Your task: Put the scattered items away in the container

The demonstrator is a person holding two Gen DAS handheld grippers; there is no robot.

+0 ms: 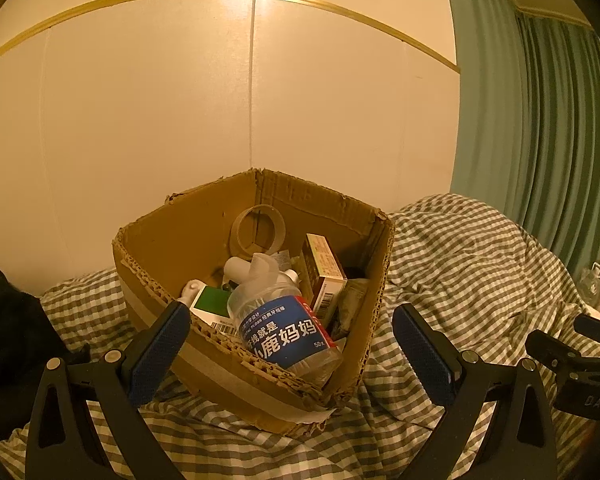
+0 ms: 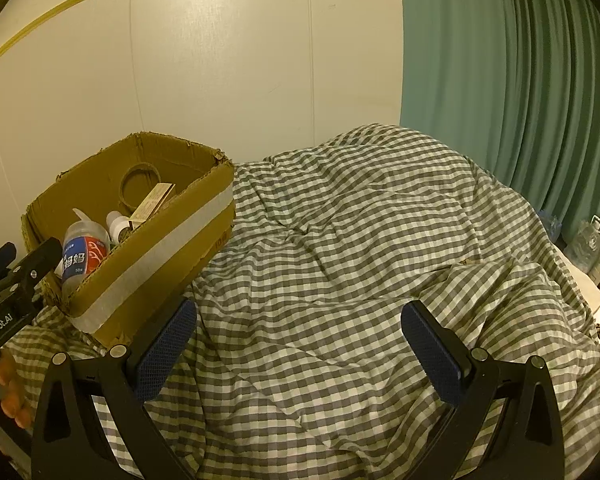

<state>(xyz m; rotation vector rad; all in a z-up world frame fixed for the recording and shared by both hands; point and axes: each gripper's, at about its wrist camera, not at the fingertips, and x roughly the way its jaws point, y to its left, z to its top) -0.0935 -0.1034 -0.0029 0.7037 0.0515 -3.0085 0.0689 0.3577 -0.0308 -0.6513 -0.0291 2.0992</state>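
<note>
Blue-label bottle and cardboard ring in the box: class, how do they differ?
The blue-label bottle is clear plastic with printed text; the cardboard ring is plain brown. The bottle leans at the near wall, the ring stands on edge against the far wall. Both sit inside the cardboard box.

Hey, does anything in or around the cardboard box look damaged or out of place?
The cardboard box has ragged, torn top edges where its flaps are gone. The clear bottle with a blue label lies tilted over the near rim. Nothing looks spilled on the checked duvet.
</note>
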